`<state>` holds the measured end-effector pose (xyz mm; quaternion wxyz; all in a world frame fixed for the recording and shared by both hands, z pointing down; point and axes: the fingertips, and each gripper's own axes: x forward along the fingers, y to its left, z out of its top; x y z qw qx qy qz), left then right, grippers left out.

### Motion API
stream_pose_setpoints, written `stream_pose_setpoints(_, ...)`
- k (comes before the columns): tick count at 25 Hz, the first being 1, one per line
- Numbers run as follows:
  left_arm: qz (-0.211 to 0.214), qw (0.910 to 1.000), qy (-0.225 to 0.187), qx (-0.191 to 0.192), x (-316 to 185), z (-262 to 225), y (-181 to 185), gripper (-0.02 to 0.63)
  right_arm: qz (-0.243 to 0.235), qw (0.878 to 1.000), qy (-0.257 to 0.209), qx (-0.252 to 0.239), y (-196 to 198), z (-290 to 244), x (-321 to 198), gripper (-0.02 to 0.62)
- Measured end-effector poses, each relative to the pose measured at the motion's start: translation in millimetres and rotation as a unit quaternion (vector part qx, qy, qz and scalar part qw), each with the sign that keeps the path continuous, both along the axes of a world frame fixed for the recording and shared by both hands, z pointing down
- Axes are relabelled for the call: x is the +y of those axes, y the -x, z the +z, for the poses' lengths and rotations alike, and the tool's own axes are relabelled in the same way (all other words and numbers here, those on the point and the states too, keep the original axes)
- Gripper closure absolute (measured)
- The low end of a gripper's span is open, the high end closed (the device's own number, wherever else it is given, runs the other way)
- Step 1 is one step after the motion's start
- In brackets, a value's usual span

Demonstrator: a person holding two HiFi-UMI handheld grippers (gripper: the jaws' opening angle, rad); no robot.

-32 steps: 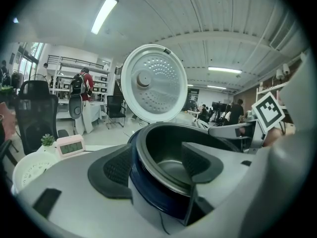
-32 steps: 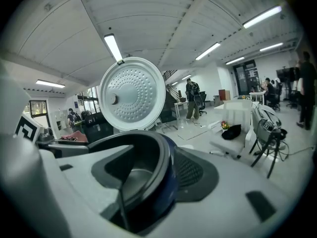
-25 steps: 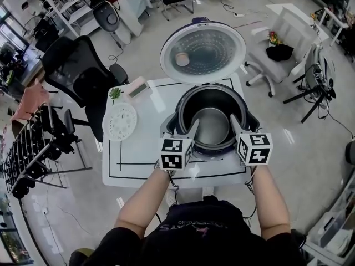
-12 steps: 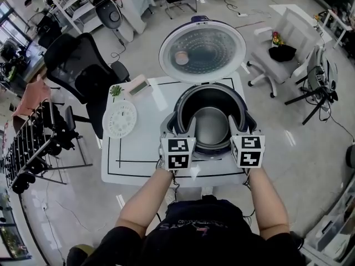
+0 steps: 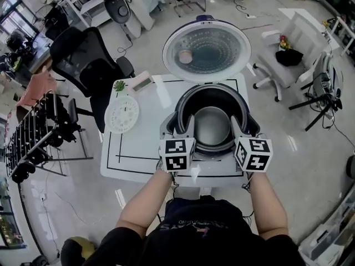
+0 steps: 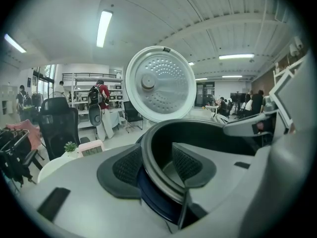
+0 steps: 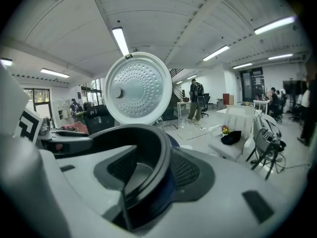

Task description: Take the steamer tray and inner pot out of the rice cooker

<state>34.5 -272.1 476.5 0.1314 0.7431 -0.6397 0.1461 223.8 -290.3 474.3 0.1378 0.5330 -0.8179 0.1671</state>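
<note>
My left gripper (image 6: 156,165) straddles the near-left rim of the inner pot (image 5: 212,126). Its jaws have just been closing, yet they are still spread: the outer pad lies close along the rim, and I see a sliver of gap at the inner pad. My right gripper (image 7: 153,170) straddles the near-right rim the same way, one pad inside and one outside, jaws apart rather than pinching.

The inner pot sits seated in the rice cooker (image 5: 244,107), which stands on the right half of the table (image 5: 138,154). Its lid (image 5: 205,51) is thrown open past the far edge.

The steamer tray (image 5: 121,114) is already out. It lies flat by the table's left edge, apart from the cooker. A small plant (image 5: 118,85) and a pink clock (image 5: 141,82) stand at the far left corner.
</note>
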Motion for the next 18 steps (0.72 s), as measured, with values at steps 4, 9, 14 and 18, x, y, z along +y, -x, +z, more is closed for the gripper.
stream_pose_setpoints(4,-0.019,0.9978,-0.005,0.064,2,-4,3,0.408,-0.007,0.999,-0.024,-0.031,4,-19,0,0.382)
stream_pose_setpoints(9,-0.032,0.9922,-0.033,0.116,8,-26,5,0.410,-0.012,0.993,-0.035,-0.111,3,-41,-1,0.382)
stream_pose_setpoints(14,-0.042,0.9841,-0.079,0.154,12,-63,7,0.413,-0.019,0.985,-0.060,-0.163,2,-71,-3,0.382)
stream_pose_setpoints(18,-0.045,0.9790,-0.113,0.164,16,-92,11,0.413,-0.028,0.978,-0.084,-0.186,4,-97,-3,0.382)
